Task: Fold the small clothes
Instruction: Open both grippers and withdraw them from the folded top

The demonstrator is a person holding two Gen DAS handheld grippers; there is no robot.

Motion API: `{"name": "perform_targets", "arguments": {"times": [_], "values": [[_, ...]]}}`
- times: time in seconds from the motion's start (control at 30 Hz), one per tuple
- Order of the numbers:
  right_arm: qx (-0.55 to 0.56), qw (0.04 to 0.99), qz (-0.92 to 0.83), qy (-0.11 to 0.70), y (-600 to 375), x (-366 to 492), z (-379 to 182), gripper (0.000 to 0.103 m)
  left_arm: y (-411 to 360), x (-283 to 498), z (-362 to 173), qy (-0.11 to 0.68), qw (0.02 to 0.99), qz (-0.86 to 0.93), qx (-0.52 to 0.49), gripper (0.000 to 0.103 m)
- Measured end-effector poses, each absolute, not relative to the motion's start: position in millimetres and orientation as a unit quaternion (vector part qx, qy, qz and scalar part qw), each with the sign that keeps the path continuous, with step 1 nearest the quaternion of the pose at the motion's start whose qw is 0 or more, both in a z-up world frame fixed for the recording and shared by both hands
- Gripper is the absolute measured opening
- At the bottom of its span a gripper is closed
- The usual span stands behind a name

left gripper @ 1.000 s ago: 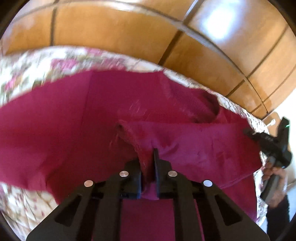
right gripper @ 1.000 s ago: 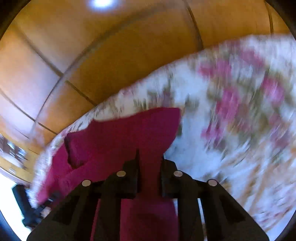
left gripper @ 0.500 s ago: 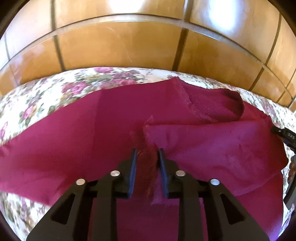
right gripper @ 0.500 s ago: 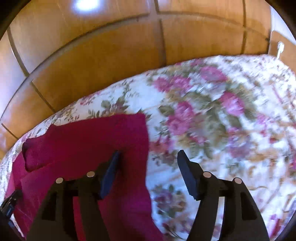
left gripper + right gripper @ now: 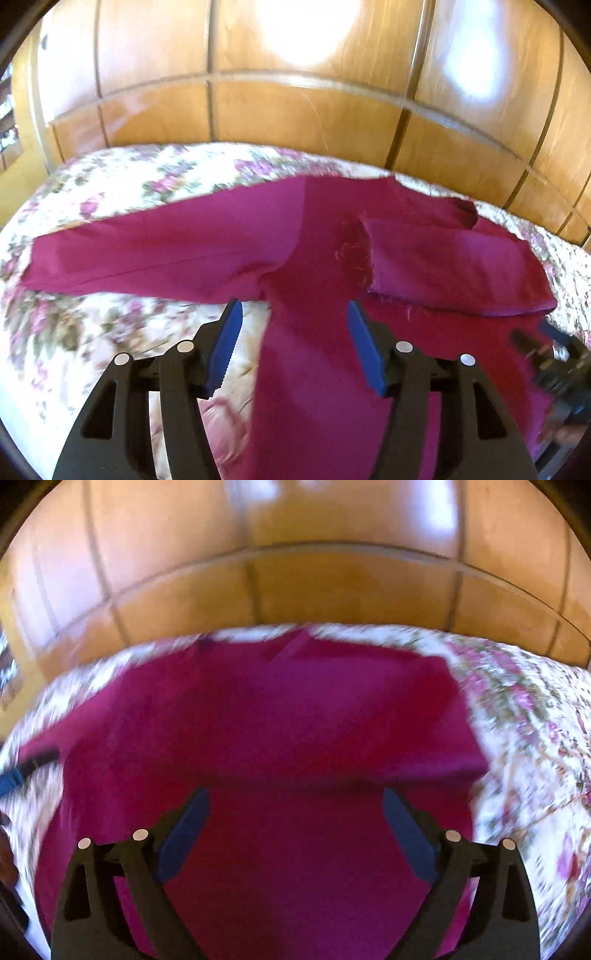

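Hanging just above the bed, the left gripper (image 5: 293,332) and the right gripper (image 5: 295,819) both have their blue pads wide apart and hold nothing. The dark pink top (image 5: 314,258) lies flat on the flowery bedspread (image 5: 122,181), near its far edge by the wooden wall (image 5: 295,110), one sleeve folded in and the other stretched out. To fold well, I think the left gripper should pinch the long sleeve's end and lay it across smoothly; I see no words or labels.
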State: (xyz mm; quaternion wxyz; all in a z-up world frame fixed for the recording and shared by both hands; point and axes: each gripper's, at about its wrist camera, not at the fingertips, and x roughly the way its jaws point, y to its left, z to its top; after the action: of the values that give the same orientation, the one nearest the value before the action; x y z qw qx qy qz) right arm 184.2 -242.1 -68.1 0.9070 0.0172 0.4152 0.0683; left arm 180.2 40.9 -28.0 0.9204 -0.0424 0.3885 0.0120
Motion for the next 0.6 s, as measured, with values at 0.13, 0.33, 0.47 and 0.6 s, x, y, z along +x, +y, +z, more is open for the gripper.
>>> {"name": "perform_targets", "arguments": {"times": [0.13, 0.33, 0.47, 0.6], "values": [[-0.016, 0.902, 0.068, 0.425, -217, 169, -87, 0.100, 52, 149, -12, 0.368, 0.929, 0.029, -0.041, 0.058], [-0.020, 0.903, 0.050, 0.427, -212, 158, -103, 0.101, 73, 113, 2, 0.344, 0.937, 0.044, -0.048, 0.058], [0.006, 0.898, 0.053, 0.436, -218, 160, -105, 0.101, 99, 89, 8, 0.330, 0.937, 0.087, -0.073, 0.058], [0.008, 0.901, 0.055, 0.430, -216, 158, -103, 0.101, 124, 70, 10, 0.330, 0.931, 0.120, -0.097, 0.058]]}}
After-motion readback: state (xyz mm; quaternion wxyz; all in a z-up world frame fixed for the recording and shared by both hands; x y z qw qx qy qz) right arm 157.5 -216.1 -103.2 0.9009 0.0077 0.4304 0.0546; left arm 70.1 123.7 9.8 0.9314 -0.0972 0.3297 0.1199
